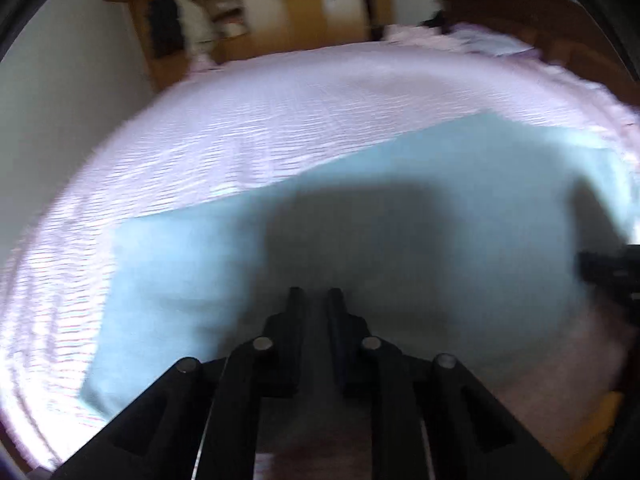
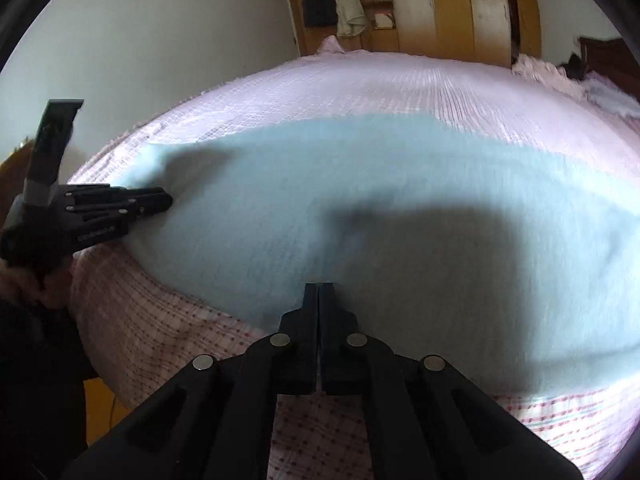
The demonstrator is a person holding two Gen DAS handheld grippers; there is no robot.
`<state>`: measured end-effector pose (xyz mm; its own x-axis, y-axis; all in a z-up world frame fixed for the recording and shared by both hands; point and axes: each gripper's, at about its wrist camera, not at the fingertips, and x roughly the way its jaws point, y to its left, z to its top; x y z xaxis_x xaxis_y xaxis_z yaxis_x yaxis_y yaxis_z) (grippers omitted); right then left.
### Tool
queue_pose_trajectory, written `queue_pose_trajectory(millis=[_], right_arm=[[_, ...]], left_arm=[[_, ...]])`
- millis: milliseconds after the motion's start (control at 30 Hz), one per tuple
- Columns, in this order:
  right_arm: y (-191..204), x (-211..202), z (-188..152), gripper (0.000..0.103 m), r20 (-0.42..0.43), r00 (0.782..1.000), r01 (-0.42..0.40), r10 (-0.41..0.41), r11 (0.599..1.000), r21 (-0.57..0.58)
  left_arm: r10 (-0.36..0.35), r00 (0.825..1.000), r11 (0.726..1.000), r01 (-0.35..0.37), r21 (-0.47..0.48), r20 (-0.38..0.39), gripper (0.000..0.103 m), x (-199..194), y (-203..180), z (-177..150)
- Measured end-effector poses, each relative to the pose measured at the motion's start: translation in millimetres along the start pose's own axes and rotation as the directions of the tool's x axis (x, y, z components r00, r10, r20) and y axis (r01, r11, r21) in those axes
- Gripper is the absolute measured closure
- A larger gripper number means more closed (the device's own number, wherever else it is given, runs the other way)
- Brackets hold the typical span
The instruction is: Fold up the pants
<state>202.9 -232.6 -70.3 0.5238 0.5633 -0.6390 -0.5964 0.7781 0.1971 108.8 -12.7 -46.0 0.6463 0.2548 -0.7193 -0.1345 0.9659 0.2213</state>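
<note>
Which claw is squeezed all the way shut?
The right claw: its two fingers meet with no gap, by the near edge of the blue pants. The left claw shows a thin slit between its fingers.

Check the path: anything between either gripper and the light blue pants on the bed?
Nothing visible. The right gripper is shut, its tips at the near edge of the light blue pants, which lie spread on the pink bedspread. The left gripper is at the pants' left end, jaws nearly closed.
</note>
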Motion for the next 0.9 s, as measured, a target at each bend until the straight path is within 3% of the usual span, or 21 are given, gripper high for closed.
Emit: queue_pose_trajectory(millis=[67,100,267,333,400,433,467,500,533,667,767,900], right_arm=[[-3,-12,0,0.103,0.025,0.997,0.077,-0.076,0.997,-0.024],[-3,-16,-1,0.103,0.038,0.997,0.069,-0.068,0.998,-0.013],[-13,-33,5,0.103,0.163,0.984,-0.087,0.073,0.993,0.075],[-8,-33,14,0.103,0.203,0.969,-0.165,0.143,0.982,0.095],[2,-23,27,0.103,0.207,0.964,-0.187,0.167,0.979,0.081],[7,-14,34,0.103,0.182,0.97,-0.176,0.16,0.981,0.076],[10,7,39,0.103,0.109,0.986,-0.131,0.122,0.988,0.083],[11,36,39,0.103,-0.017,0.998,-0.063,0.065,0.993,0.099],[10,53,35,0.103,-0.077,0.996,-0.027,0.037,0.992,0.123],[4,23,36,0.103,0.032,0.997,-0.072,0.067,0.979,0.189],[-21,-20,33,0.103,0.163,0.985,0.02,-0.053,0.98,0.2],[-89,-23,12,0.103,0.052,0.985,0.133,-0.165,0.914,0.384]], left_arm=[[0.11,0.994,0.994,-0.11,-0.023,-0.01,0.089,8,13,2],[0.123,0.992,0.992,-0.124,-0.035,-0.021,0.089,12,18,3],[0.102,0.995,0.992,-0.103,-0.074,-0.012,0.09,1,26,10],[0.054,0.998,0.995,-0.053,-0.082,0.015,0.09,-13,23,11],[0.017,0.999,0.995,-0.014,-0.102,0.036,0.09,-24,19,17],[0.012,0.999,0.994,-0.008,-0.107,0.039,0.09,-26,16,21],[-0.006,0.999,0.993,0.011,-0.12,0.04,0.09,-30,12,24],[-0.022,0.999,0.991,0.027,-0.131,0.038,0.09,-33,9,27],[-0.047,0.998,0.988,0.052,-0.143,0.034,0.09,-34,5,28],[-0.094,0.995,0.991,0.096,-0.095,0.021,0.088,-43,-19,35],[-0.112,0.993,0.993,0.113,-0.04,0.04,0.083,-41,-38,38],[-0.095,0.995,0.995,0.095,-0.035,0.0,0.082,-19,-53,39]])
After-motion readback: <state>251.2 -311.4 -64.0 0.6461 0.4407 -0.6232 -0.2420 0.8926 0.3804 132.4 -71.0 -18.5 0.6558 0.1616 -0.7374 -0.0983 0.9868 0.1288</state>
